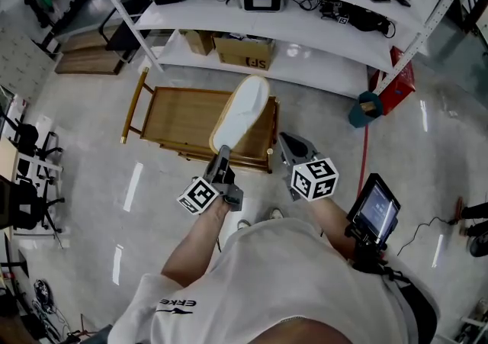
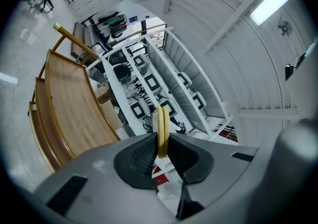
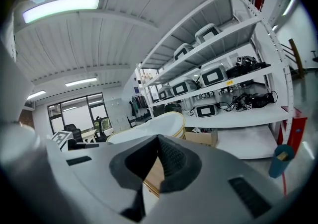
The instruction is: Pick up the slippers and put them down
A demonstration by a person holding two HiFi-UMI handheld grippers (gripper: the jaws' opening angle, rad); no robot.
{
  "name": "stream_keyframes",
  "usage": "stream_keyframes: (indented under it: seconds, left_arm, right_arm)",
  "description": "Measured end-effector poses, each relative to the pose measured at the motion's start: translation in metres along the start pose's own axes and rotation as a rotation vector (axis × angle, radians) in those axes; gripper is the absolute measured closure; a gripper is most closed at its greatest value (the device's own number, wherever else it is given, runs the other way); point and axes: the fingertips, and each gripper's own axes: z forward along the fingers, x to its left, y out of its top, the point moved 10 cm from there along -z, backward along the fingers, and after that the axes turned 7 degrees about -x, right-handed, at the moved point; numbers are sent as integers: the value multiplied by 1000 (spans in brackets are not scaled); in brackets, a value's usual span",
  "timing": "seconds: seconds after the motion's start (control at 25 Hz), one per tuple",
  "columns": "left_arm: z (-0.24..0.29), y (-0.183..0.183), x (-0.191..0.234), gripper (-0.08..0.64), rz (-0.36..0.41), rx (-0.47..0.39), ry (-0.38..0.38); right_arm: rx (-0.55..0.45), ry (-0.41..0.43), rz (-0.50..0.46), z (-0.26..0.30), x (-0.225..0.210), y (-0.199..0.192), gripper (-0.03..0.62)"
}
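A white slipper (image 1: 242,110) with a tan sole edge hangs tilted over a low wooden cart (image 1: 175,117). My left gripper (image 1: 221,155) is shut on its near end. In the left gripper view the slipper (image 2: 161,118) shows edge-on, pinched between the black pads of the left gripper (image 2: 161,143). My right gripper (image 1: 287,143) hovers by the cart's near right corner, shut with nothing in it. The right gripper view shows the right gripper (image 3: 159,141) with its tips together and the slipper (image 3: 149,131) beyond it. I see no second slipper.
White shelving (image 1: 305,26) with monitors and cables stands behind the cart, with a cardboard box (image 1: 245,51) on its lowest level. A teal object (image 1: 366,108) and a red one (image 1: 396,83) sit at the shelf's right foot. A small screen (image 1: 375,209) rides on the right forearm.
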Motion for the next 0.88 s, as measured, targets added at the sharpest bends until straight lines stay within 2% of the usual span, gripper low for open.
stream_keyframes:
  seconds: [0.36,0.88]
  left_arm:
    - [0,-17,20,505,-42,37,66]
    - [22,-50,58,505,-89,77,175]
  right_arm:
    - [48,-12,23,3,-6,-13,592]
    - [131,-39,65,12,-42,-43,592]
